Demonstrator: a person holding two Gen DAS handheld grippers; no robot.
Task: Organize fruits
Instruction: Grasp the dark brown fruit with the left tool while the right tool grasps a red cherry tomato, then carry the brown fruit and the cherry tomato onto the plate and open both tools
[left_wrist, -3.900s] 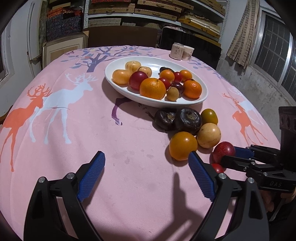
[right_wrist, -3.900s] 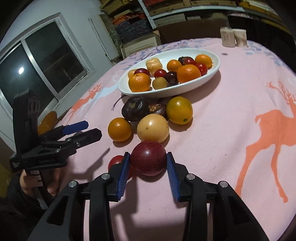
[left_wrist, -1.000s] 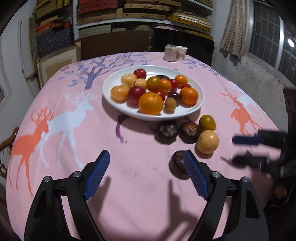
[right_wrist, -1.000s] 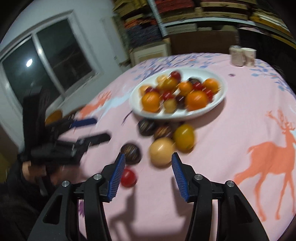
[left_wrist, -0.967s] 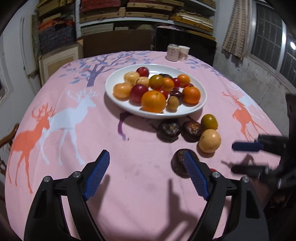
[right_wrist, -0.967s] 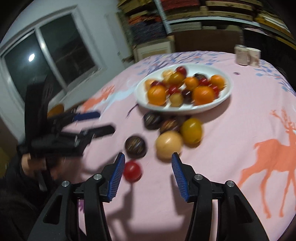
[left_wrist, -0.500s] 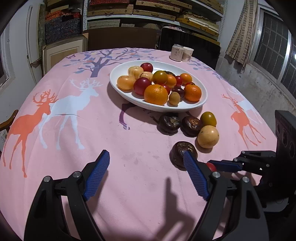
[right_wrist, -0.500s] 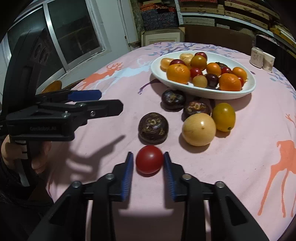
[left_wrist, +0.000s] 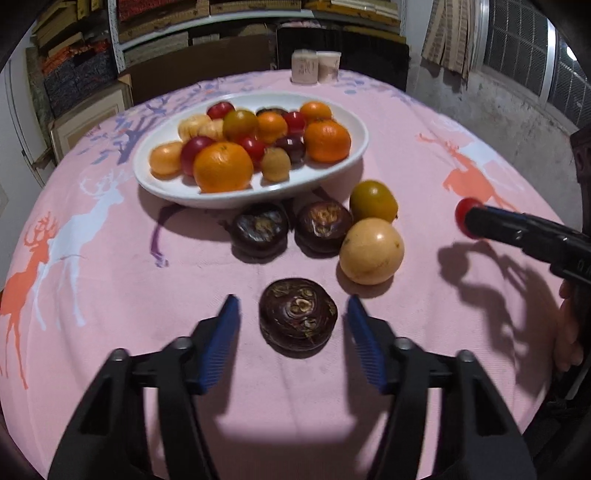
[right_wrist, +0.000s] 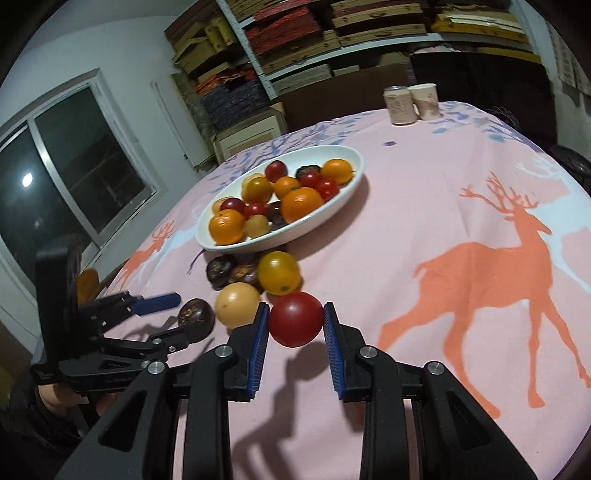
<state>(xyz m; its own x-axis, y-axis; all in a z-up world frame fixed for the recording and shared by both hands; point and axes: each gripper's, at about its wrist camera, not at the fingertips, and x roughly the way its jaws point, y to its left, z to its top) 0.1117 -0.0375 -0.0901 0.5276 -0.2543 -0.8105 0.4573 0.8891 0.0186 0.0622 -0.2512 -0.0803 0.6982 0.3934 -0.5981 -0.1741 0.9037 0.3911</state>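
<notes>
The right gripper (right_wrist: 295, 325) is pinching a small red tomato (right_wrist: 295, 319), held just above the pink tablecloth (right_wrist: 424, 229). The left gripper (left_wrist: 293, 317) is closing around a dark mangosteen (left_wrist: 297, 317) sitting between its pads, with gaps either side. The white plate (left_wrist: 347, 162) of fruit is further back.

Round table (left_wrist: 424, 122), pink deer-print cloth: white oval fruit dish (left_wrist: 343, 168) upper centre; loose fruits (left_wrist: 371, 251) below; two cups (left_wrist: 317, 67) top.
</notes>
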